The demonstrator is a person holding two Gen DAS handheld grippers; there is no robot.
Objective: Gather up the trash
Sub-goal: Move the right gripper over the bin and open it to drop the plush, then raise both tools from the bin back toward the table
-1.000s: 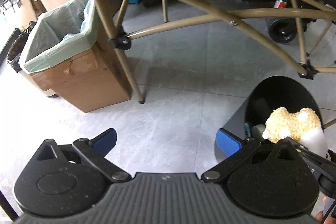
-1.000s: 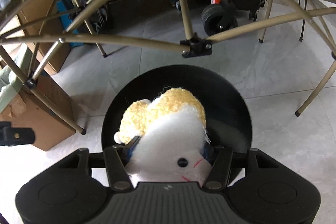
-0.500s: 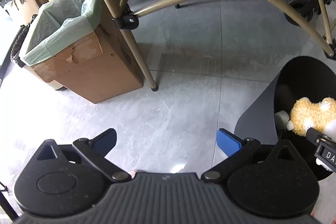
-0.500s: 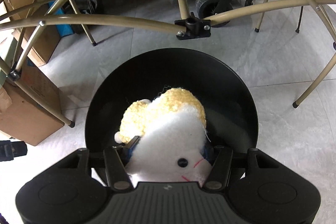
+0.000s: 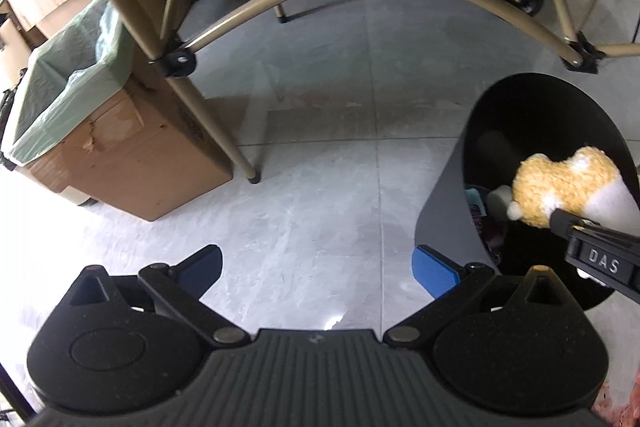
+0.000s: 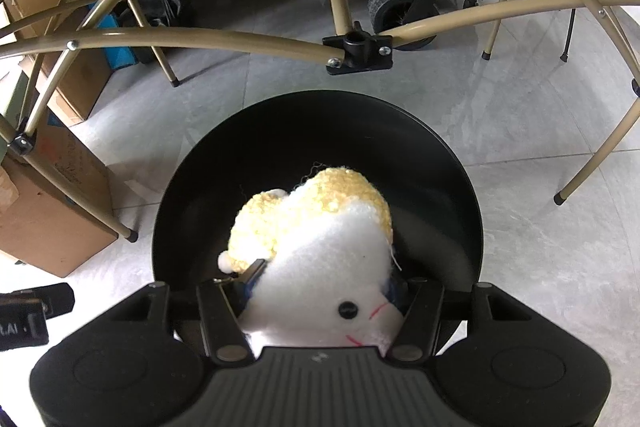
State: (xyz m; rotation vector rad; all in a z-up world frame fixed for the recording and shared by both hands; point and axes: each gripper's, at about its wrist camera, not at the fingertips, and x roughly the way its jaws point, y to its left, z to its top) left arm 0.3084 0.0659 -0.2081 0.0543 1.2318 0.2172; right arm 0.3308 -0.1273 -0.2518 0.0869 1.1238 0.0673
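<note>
My right gripper [image 6: 320, 279] is shut on a white and yellow plush toy [image 6: 316, 247] and holds it over the mouth of a round black bin [image 6: 460, 195]. In the left wrist view the toy [image 5: 560, 183] hangs above the same black bin [image 5: 440, 203], which holds some small items. My left gripper [image 5: 316, 263] is open and empty, above bare floor to the left of the bin.
A cardboard box lined with a green bag [image 5: 80, 107] stands at the left. Tan folding-table legs [image 5: 208, 123] cross overhead and stand between box and bin. A wheeled cart [image 6: 404, 3] and boxes sit at the back.
Both grippers have drawn back and up a little from the table frame. The toy stays gripped over the black bin. The left gripper stays open.
</note>
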